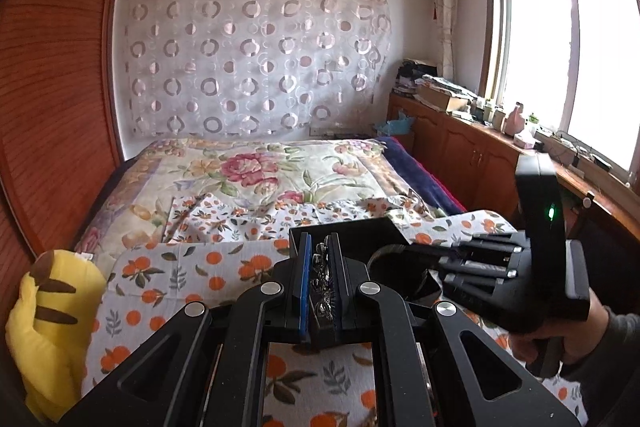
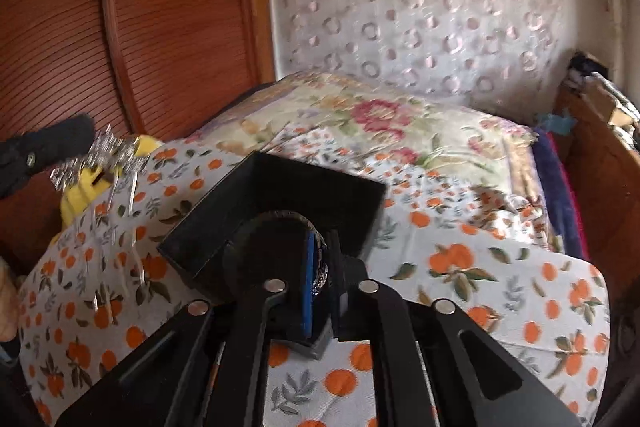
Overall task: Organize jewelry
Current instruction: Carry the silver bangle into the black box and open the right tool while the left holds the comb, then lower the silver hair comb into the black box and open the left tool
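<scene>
left gripper (image 1: 319, 267): black linkage arms, round silver pivot screws, slotted cut-outs; one blue pad, one black
right gripper (image 2: 322, 269): same build, black arms, four silver screws, blue pad on left finger, grey block at the base
right gripper body, seen from left wrist: black housing, ribbed black rods with silver ends, green LED lit on side
hand (image 1: 540, 341): wrapped round black handle
sleeve (image 1: 612, 343): dark grey, long
</scene>
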